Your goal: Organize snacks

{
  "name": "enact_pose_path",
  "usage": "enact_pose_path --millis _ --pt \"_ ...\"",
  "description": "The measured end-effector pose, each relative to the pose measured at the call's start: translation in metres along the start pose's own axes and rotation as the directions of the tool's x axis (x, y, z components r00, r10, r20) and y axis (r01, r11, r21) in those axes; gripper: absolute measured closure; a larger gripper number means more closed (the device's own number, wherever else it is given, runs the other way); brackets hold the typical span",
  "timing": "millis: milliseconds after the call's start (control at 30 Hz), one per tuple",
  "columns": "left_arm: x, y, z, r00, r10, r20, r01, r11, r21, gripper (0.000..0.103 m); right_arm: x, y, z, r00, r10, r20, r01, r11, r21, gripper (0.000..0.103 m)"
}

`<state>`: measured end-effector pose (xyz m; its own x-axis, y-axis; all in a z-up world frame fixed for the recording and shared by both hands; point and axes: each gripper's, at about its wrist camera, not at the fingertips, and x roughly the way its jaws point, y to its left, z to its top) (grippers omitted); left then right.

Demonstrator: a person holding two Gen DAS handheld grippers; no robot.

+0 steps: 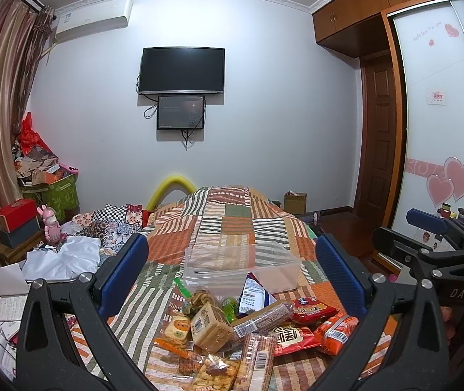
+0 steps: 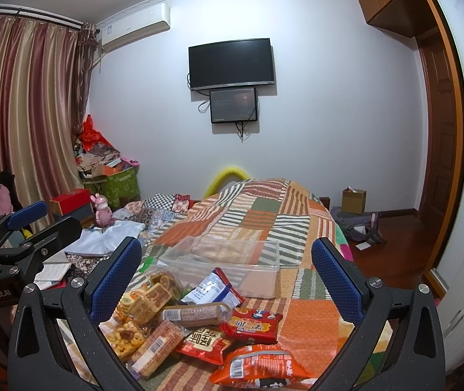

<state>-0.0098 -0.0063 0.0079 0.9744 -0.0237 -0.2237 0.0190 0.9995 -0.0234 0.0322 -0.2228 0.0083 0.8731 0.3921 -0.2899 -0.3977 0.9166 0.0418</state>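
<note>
— That bin [image 1: 241, 262]?
— Clear, smooth plastic. The snack packets [image 2: 199, 329] are glossy film, crinkled.
— And underneath?
— A patchwork quilt [image 1: 232, 218] — matt woven cloth. The gripper pads [image 2: 336, 277] look like textured blue rubber.

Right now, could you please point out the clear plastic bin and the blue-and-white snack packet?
clear plastic bin [image 1: 292, 265], left wrist view, right wall.
blue-and-white snack packet [image 2: 210, 288], right wrist view, middle of its face.
</note>
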Motion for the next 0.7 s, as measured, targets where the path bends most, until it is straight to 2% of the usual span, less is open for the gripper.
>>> enact_pose_path --millis 700 --pt "0.0064 0.0015 -0.0031 1.0 0.002 -0.016 -0.002 1.0 -0.009 0.0 0.0021 0.0014 -0.0011 1.0 0.001 -0.009 -0.001 1.0 0.003 0.0"
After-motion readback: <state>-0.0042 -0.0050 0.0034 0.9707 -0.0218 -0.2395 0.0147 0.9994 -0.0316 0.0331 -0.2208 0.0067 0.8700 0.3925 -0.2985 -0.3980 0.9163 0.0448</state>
